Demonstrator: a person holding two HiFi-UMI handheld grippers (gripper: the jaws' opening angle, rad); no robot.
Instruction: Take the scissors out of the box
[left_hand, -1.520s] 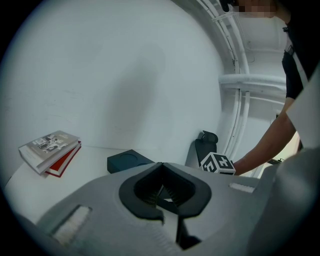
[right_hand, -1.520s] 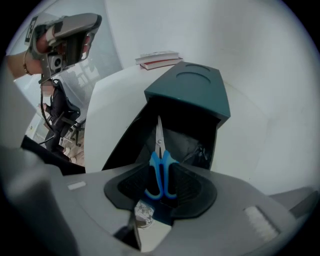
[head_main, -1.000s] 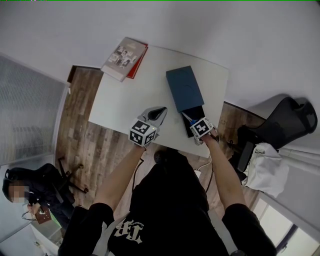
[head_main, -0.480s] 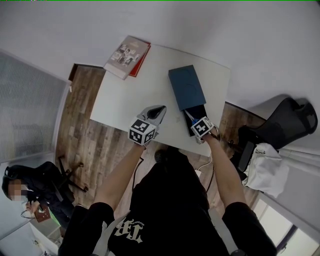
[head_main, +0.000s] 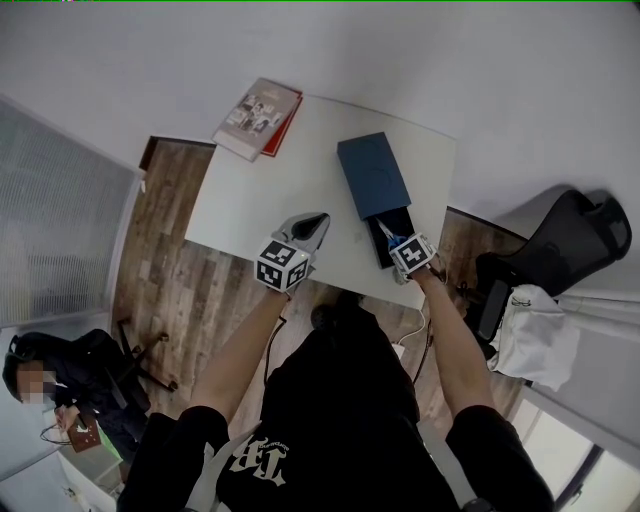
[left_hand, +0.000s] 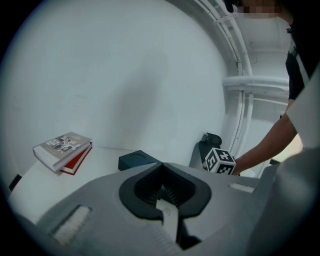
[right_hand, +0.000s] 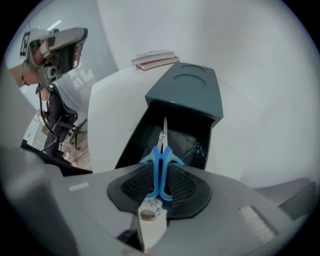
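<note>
Blue-handled scissors (right_hand: 156, 162) stand blades-down over the black open drawer (right_hand: 150, 132) of the dark blue box (right_hand: 192, 90). My right gripper (right_hand: 161, 175) points steeply down; its jaws have just been closing and now press on the handles. In the head view the right gripper (head_main: 397, 242) sits at the near end of the box (head_main: 372, 175) with the scissors (head_main: 387, 235) in it. My left gripper (head_main: 315, 222) hovers over the white table (head_main: 250, 205), left of the box, jaws together and nothing in them. In the left gripper view the left gripper (left_hand: 162, 170) faces the box (left_hand: 136, 161).
Two stacked books (head_main: 258, 117) lie at the table's far left corner. A black office chair (head_main: 580, 240) stands on the right, beside white cloth (head_main: 535, 335). A seated person (head_main: 45, 385) is at the lower left on the wooden floor.
The right gripper has shifted slightly right and lifted a little at the box's near end, with the blue scissors now showing in its jaws. The left gripper barely moved.
</note>
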